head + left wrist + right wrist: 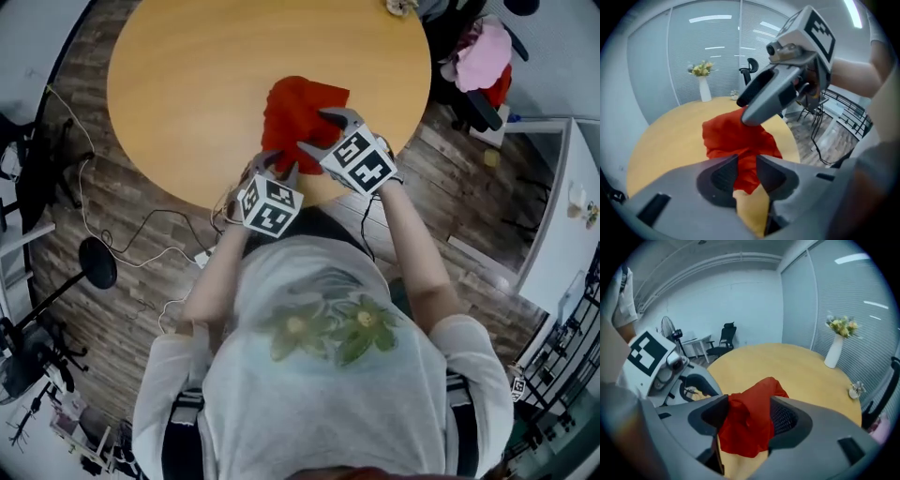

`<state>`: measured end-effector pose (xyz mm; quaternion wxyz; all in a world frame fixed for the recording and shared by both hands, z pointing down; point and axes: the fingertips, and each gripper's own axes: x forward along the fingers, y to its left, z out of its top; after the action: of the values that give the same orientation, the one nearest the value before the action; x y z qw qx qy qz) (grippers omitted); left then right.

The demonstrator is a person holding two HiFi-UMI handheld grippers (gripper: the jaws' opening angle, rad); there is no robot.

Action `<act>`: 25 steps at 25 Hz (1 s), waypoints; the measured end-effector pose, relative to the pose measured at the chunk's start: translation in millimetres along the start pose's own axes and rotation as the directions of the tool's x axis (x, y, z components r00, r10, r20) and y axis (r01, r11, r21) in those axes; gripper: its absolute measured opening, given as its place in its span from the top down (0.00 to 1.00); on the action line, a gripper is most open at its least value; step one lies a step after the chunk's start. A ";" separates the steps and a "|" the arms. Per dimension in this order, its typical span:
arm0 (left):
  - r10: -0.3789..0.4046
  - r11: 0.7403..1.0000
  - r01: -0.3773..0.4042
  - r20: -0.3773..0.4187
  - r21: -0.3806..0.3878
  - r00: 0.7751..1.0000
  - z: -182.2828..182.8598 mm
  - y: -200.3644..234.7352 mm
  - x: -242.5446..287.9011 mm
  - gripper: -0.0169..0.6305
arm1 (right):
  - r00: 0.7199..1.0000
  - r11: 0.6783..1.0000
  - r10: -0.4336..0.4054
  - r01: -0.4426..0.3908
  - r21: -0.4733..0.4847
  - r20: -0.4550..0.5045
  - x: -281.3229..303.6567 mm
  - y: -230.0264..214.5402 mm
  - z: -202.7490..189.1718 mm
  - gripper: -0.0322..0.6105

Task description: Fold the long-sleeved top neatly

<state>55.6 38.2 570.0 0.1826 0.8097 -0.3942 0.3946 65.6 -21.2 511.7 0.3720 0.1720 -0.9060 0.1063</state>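
White vase [833, 352] at table [187, 84] far edge holds flowers [841, 326]. Red top [298, 108] bunched near table's near edge. Left gripper [279, 166] jaws narrowly apart, right gripper [319, 131] jaws wide; cloth between both pairs, neither pinching.

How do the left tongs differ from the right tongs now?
The left tongs stand only narrowly apart; the right tongs gape wide. The left tongs sit at the near edge of the table; the right tongs hover further in, over the red top. Both point down, the top showing between their jaws.
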 end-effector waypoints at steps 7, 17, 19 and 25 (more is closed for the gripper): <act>-0.039 0.990 0.037 0.015 0.135 0.999 21.8 3.9 26.8 0.58 | 0.998 0.985 -0.057 0.056 0.166 0.003 0.9 -43.2 15.5 0.81; -0.082 0.965 0.117 -0.154 0.234 0.985 -11.9 -28.9 54.8 0.61 | 0.980 0.605 -0.181 0.049 0.795 0.078 -2.2 -146.9 -85.9 0.74; -0.072 0.977 0.091 -0.106 0.192 0.992 -5.1 -26.8 42.7 0.61 | 0.968 0.595 -0.182 -0.033 0.803 0.175 -16.0 -141.6 -72.9 0.62; -0.070 0.982 0.081 -0.067 0.173 0.995 -2.1 -58.6 40.9 0.60 | 0.992 0.672 -0.060 -0.041 0.740 0.109 2.3 -119.1 -90.1 0.56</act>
<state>115.9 55.7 604.3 0.1373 0.8247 -0.3213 0.4447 168.0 -102.2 584.2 0.2142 0.3188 -0.8055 0.4513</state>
